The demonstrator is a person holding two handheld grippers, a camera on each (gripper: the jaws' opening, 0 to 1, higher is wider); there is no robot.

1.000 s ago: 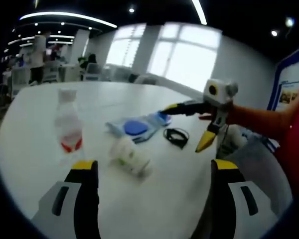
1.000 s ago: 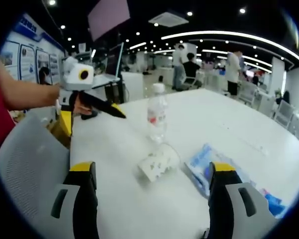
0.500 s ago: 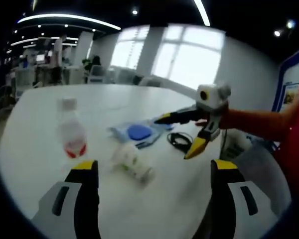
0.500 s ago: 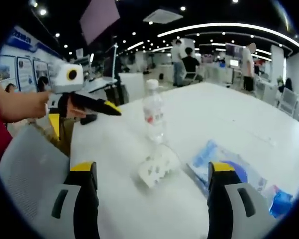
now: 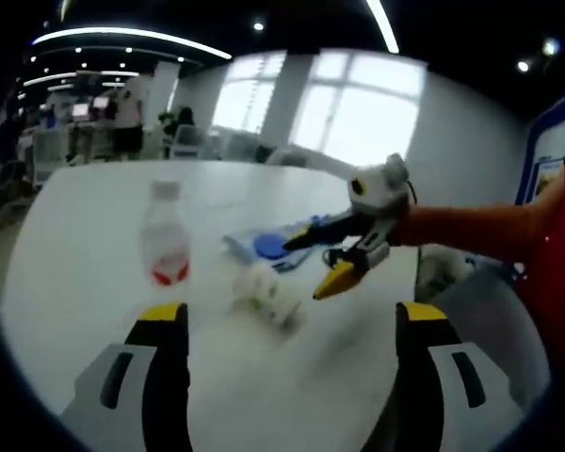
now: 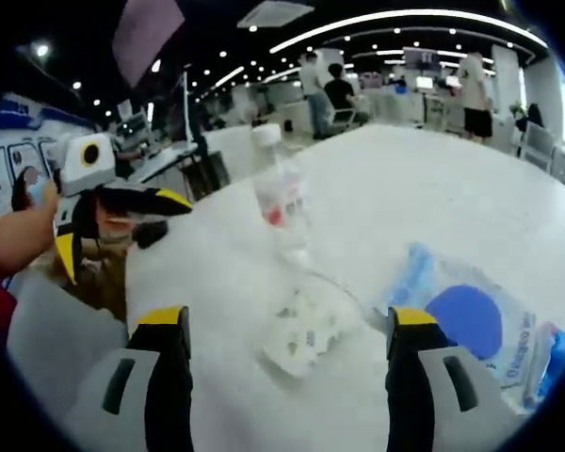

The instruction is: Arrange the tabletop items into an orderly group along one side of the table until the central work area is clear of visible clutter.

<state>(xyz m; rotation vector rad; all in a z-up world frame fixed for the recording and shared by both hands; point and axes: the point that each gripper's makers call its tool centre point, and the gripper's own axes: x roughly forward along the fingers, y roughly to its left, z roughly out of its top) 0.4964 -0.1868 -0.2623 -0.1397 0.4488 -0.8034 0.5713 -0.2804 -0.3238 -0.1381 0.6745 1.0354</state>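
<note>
Because the water bottle (image 5: 164, 247) stands upright and light-looking near the middle of the tabletop (image 5: 94, 207), with the crumpled clear cup (image 5: 269, 294) lying on its side just beside it, a careless sweep of either tool could knock the bottle over or send the cup rolling toward the edge — that is the main risk I would judge from here. The blue-and-clear packet (image 6: 471, 315) lies flat and slack, so a grab at one corner may only drag it, and it could push the cup along with it. A dark cable loop sits behind the right tool's jaws in the left gripper view, too blurred to say more.

In the left gripper view the right hand-held gripper (image 5: 331, 254) reaches in from the right on an orange sleeve (image 5: 471, 231), its yellow-tipped jaws spread apart and angled down over the packet and cup, not touching either as far as I can tell. The left hand-held gripper (image 5: 278, 325) hangs low over the near tabletop, jaws wide apart and empty, pointing toward the cup and bottle. In the right gripper view the left tool (image 6: 122, 202) shows at the far left beyond the tabletop edge, near a grey chair back (image 6: 47, 339), while the right one's own jaws (image 6: 287, 330) frame the cup — nothing gripped.
</note>
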